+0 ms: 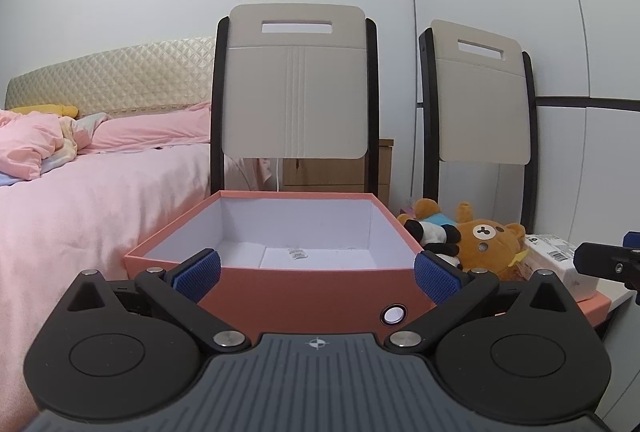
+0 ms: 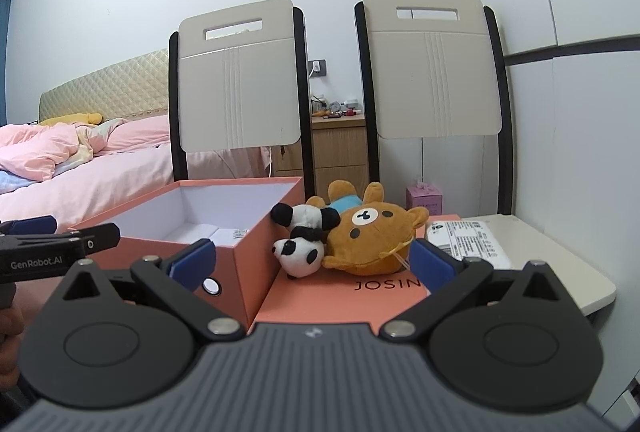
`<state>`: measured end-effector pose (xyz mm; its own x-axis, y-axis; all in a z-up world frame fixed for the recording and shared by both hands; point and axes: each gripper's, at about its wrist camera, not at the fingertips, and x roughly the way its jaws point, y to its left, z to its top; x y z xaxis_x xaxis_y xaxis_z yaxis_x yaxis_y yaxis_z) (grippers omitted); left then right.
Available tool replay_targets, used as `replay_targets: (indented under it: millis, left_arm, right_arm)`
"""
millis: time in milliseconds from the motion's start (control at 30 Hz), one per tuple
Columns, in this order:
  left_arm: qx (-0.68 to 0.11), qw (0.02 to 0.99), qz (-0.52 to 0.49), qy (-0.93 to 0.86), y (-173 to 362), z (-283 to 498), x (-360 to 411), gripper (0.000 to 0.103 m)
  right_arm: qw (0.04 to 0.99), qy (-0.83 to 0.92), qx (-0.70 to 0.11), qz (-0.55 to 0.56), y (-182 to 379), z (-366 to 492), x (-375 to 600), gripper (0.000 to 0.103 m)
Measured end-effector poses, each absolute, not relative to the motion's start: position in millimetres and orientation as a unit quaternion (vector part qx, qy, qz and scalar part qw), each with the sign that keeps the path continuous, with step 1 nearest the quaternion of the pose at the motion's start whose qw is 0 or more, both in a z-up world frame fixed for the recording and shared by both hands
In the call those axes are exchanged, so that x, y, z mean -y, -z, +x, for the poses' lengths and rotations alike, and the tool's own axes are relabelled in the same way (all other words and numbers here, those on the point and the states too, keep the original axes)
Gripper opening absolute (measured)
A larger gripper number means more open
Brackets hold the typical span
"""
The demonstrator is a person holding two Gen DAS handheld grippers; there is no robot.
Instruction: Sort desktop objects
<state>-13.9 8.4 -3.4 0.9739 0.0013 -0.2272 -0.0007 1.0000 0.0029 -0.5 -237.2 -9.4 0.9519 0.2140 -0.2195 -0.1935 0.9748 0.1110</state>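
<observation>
a home bedroom: a bed (image 1: pixel 100 192) with pink bedding, quilted headboard (image 2: pixel 108 88), wooden nightstand (image 2: pixel 340 148), plush toys.

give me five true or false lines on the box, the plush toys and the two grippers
1. The box is open. True.
2. The brown bear lies inside the box. False: it lies on the orange lid beside the box.
3. The panda touches the bear. True.
4. The right gripper is shut on the panda. False: its jaws are wide open and hold nothing.
5. The left gripper holds a white packet. False: it is open and empty, facing the box; the packet lies to the right of the bear.
</observation>
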Motion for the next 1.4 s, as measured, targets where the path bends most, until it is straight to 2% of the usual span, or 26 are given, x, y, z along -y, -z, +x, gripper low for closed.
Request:
replay_targets:
  millis: [667, 1000, 1400]
  left_arm:
    - [-0.124, 0.992, 0.010, -0.012, 0.9, 25.7, -4.5, 0.103]
    - [-0.120, 0.993, 0.017, -0.005, 6.4, -3.8, -8.0, 0.103]
    - [-0.122, 0.992, 0.020, -0.004, 7.3, -4.1, -3.8, 0.103]
  right_arm:
    - [0.987, -0.091, -0.122, 0.046, 7.5, -1.6, 240.0, 0.103]
    - [0.987, -0.091, -0.124, 0.044, 7.5, -1.7, 239.0, 0.103]
    - [0.987, -0.092, -0.127, 0.043, 7.7, -8.3, 237.4, 0.103]
